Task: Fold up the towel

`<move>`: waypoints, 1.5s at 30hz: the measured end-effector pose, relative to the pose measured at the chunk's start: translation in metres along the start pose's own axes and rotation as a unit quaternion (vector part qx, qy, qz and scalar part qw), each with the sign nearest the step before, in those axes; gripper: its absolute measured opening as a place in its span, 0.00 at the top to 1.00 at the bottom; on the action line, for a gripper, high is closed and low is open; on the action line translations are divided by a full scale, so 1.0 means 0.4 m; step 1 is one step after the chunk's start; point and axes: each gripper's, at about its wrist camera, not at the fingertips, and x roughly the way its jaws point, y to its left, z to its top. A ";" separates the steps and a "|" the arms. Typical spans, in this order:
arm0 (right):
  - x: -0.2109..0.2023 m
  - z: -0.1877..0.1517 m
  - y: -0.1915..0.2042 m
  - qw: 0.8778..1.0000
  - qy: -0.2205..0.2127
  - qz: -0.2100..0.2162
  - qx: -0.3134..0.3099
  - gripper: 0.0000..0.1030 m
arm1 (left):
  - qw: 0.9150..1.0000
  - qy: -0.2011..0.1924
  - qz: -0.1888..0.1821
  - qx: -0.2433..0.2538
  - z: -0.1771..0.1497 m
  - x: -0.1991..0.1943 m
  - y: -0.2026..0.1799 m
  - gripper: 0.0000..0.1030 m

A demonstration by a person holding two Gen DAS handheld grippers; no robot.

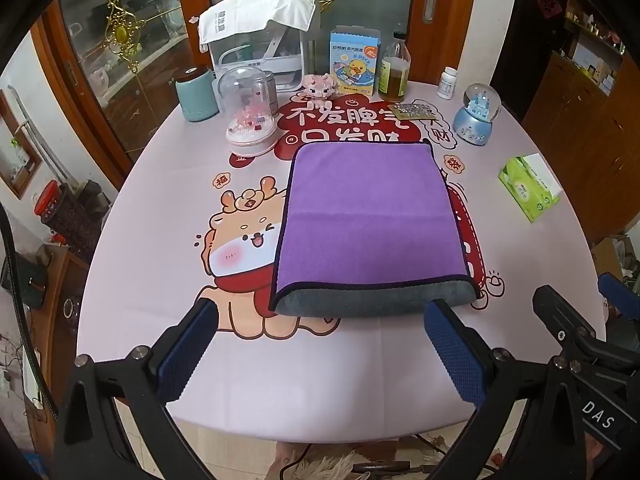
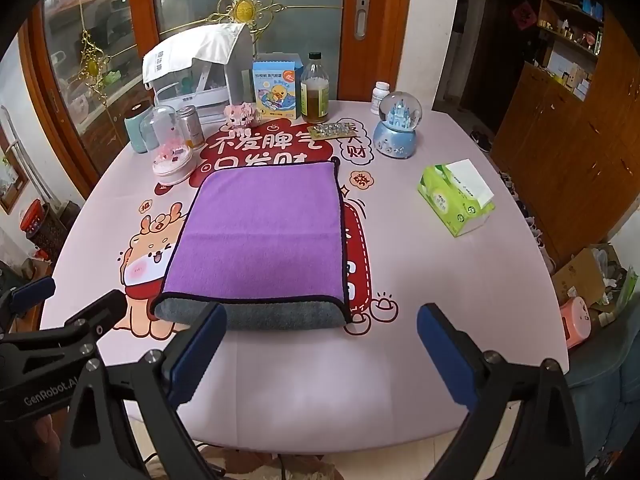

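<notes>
A purple towel (image 1: 368, 220) with a grey underside lies folded flat in the middle of the pink printed table (image 1: 160, 264). Its grey fold faces me at the near edge. It also shows in the right wrist view (image 2: 260, 236). My left gripper (image 1: 320, 316) is open and empty, held just in front of the towel's near edge. My right gripper (image 2: 320, 320) is open and empty, in front of the towel's near right corner. The right gripper also shows at the right edge of the left wrist view (image 1: 592, 308).
Along the table's back stand a teal canister (image 1: 196, 94), a glass dome ornament (image 1: 250, 116), a covered white appliance (image 1: 260, 36), a duck box (image 1: 354, 62), an oil bottle (image 1: 394, 70), a pill bottle (image 1: 448, 82) and a snow globe (image 1: 478, 114). A green tissue box (image 2: 456, 198) sits right.
</notes>
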 end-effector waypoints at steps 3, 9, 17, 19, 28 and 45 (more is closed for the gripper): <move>-0.002 0.000 0.001 1.000 0.000 -0.001 0.000 0.06 | 1.000 0.000 0.000 0.000 0.000 0.000 0.000 0.01; -0.005 0.000 0.001 1.000 0.000 -0.001 0.000 0.06 | 1.000 0.000 0.000 0.000 0.000 -0.002 0.001 0.01; -0.008 -0.001 0.004 1.000 0.000 -0.003 0.000 0.06 | 1.000 -0.005 0.000 0.000 -0.006 -0.004 0.016 0.01; -0.009 0.001 -0.004 1.000 0.000 -0.003 0.000 0.06 | 1.000 -0.004 0.000 0.000 -0.003 -0.004 0.013 0.01; -0.013 -0.001 -0.006 1.000 -0.001 -0.003 -0.001 0.06 | 1.000 -0.008 0.002 0.002 -0.005 -0.018 0.005 0.01; -0.017 0.002 -0.008 1.000 -0.003 -0.001 0.000 0.06 | 1.000 -0.009 0.002 0.003 -0.006 -0.020 0.006 0.01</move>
